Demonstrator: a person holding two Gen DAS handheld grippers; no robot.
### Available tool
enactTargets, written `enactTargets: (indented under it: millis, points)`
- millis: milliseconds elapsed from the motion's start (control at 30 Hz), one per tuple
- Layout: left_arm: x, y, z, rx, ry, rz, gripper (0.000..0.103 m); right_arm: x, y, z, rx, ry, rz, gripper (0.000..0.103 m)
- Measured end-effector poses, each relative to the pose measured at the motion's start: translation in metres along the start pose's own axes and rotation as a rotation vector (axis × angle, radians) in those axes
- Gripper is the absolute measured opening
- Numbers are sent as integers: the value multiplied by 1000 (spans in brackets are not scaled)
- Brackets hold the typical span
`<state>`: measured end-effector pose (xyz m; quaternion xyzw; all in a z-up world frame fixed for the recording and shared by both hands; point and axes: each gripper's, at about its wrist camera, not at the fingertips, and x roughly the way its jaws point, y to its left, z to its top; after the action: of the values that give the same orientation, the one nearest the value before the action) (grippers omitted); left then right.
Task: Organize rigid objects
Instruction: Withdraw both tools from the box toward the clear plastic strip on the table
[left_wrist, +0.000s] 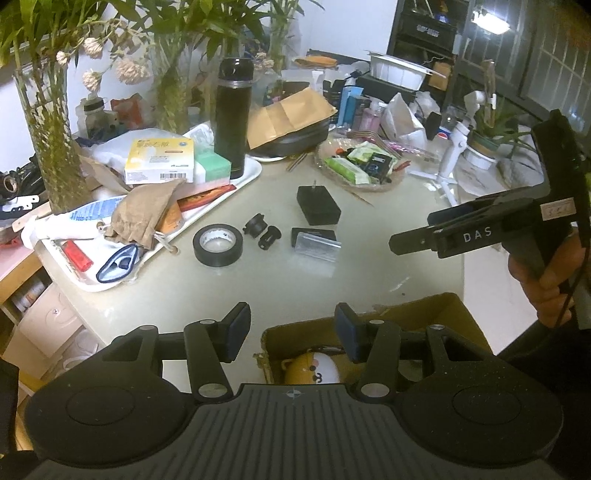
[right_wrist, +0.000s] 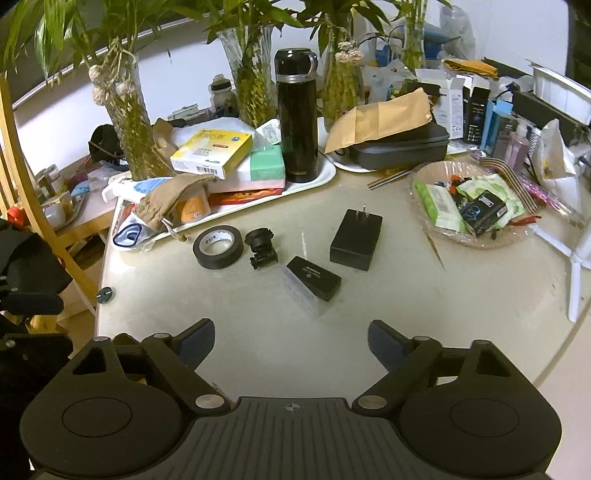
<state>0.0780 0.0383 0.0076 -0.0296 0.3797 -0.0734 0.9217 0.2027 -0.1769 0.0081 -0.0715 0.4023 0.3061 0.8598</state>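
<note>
Judging from what lay in view, I put the job at well under halfway. Four loose pieces sat in a cluster on the middle of the table (right_wrist: 369, 332): the roll of black tape (right_wrist: 218, 246) farthest left, the small black lens part (right_wrist: 260, 246) just right of it, the flat black case on its clear block (right_wrist: 313, 283) nearer to me, and the black plug adapter (right_wrist: 356, 239) beyond that, prongs pointing away. None of them touched a gripper.

On the near side, in the left wrist view, I saw the cardboard box (left_wrist: 424, 314) at the table's edge with a yellow-and-white toy (left_wrist: 314, 369) already inside; that looked like the only thing packed so far, though most of the box was hidden behind my own fingers.

My left gripper (left_wrist: 292, 325) hovered over the box's rim with its jaws partly apart and nothing between them. My right gripper (right_wrist: 291, 339) hung above bare table on the near side of the cluster, jaws spread wide and empty; the case on its block was closest to it and seemed the likely next pick.

The white tray (right_wrist: 325, 173) with the black flask (right_wrist: 297, 118) and the glass dish (right_wrist: 428, 177) at far right I took as background clutter.
</note>
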Motion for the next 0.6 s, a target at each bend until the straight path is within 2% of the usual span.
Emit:
enactTargets:
  millis: [600]
  points:
    - [27,15,11,8,-12,39,50,47,-3,16,-50,52,22,63]
